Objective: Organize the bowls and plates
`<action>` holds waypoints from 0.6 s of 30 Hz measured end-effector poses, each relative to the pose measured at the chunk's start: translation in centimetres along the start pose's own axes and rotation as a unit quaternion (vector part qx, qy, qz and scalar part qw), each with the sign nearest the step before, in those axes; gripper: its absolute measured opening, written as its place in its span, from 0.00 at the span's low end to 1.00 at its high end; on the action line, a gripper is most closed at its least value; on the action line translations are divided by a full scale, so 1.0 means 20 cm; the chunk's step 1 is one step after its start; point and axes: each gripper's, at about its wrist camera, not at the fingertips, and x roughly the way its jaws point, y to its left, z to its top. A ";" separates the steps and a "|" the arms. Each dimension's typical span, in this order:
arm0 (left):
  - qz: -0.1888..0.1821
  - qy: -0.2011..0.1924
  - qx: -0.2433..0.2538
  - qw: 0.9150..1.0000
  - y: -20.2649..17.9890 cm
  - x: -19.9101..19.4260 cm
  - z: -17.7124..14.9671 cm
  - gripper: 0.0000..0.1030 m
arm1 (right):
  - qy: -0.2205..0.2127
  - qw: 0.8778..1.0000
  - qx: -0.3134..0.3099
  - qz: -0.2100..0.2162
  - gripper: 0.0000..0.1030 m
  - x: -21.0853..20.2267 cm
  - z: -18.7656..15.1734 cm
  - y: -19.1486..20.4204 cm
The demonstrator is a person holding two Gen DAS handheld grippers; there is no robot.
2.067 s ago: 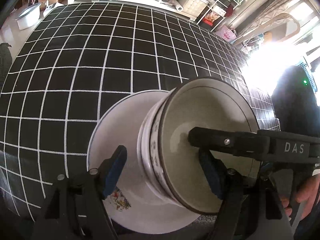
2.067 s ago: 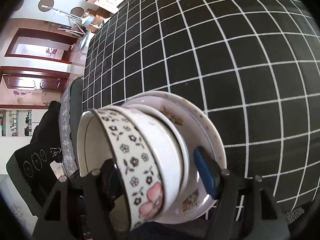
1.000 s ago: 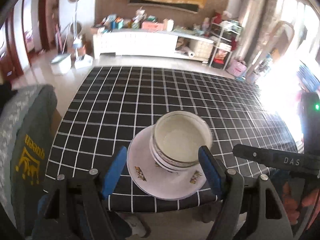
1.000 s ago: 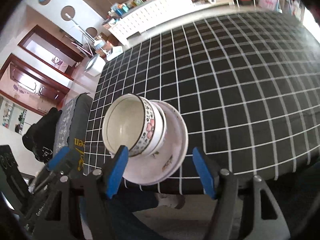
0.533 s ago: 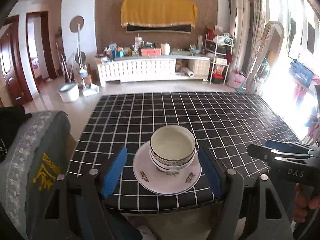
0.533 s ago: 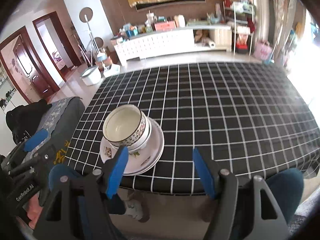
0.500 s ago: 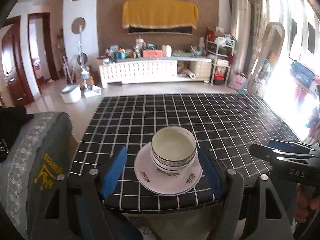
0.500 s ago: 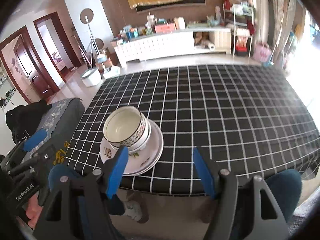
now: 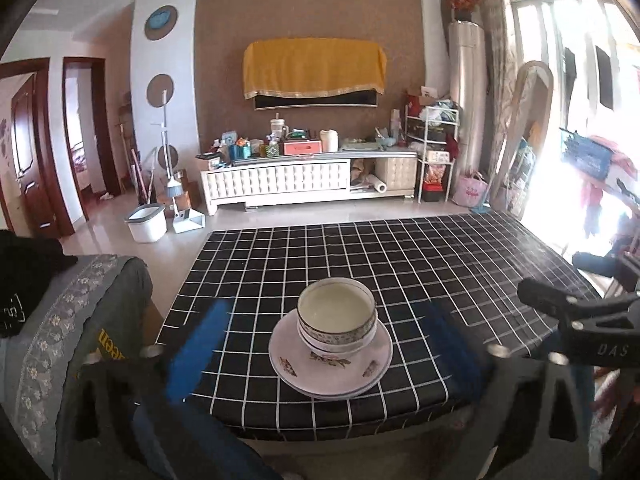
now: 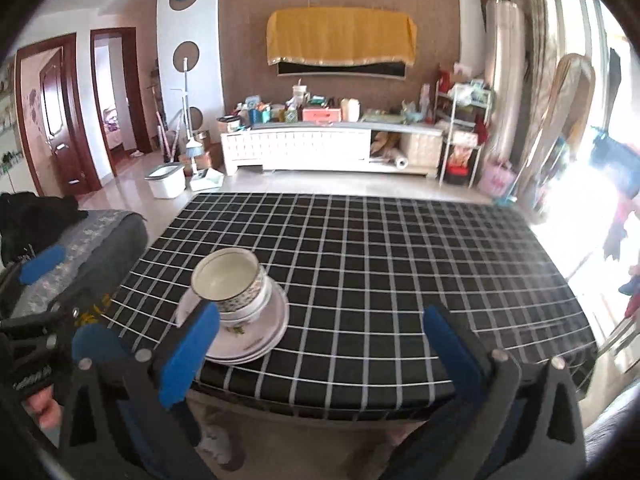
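Observation:
A patterned bowl nested in white bowls (image 9: 337,320) stands on stacked floral plates (image 9: 332,372) near the front edge of the black grid-cloth table (image 9: 400,248). My left gripper (image 9: 325,306) hangs back from the table edge. Its jaws are opening, blurred, with nothing touching the pads; the stack lies well ahead of them. In the right wrist view the bowls (image 10: 230,280) and plates (image 10: 256,340) sit ahead to the left. My right gripper (image 10: 322,314) is short of the table (image 10: 400,260), jaws opening, nothing between them. Each gripper shows at the other view's side: right gripper (image 9: 580,320), left gripper (image 10: 68,300).
A chair with a grey patterned cover (image 9: 80,320) and a black garment stands left of the table. A person's blue-clad legs (image 10: 160,440) are below the front edge. A white bucket (image 9: 146,224) and a white cabinet (image 9: 280,184) stand far behind.
Both grippers let go of the stack, drew back and rose. Their jaws now stand wider. The bowls and plates stay on the table near its front edge.

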 end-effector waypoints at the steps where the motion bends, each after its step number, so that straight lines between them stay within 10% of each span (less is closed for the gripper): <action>1: 0.003 0.000 0.001 1.000 -0.01 0.00 -0.01 1.00 | 0.000 1.000 -0.003 0.000 1.00 0.00 -0.01 0.00; 18: -0.014 0.010 0.014 1.000 -0.13 -0.04 -0.02 1.00 | -0.016 1.000 -0.021 0.013 1.00 -0.08 -0.08 -0.03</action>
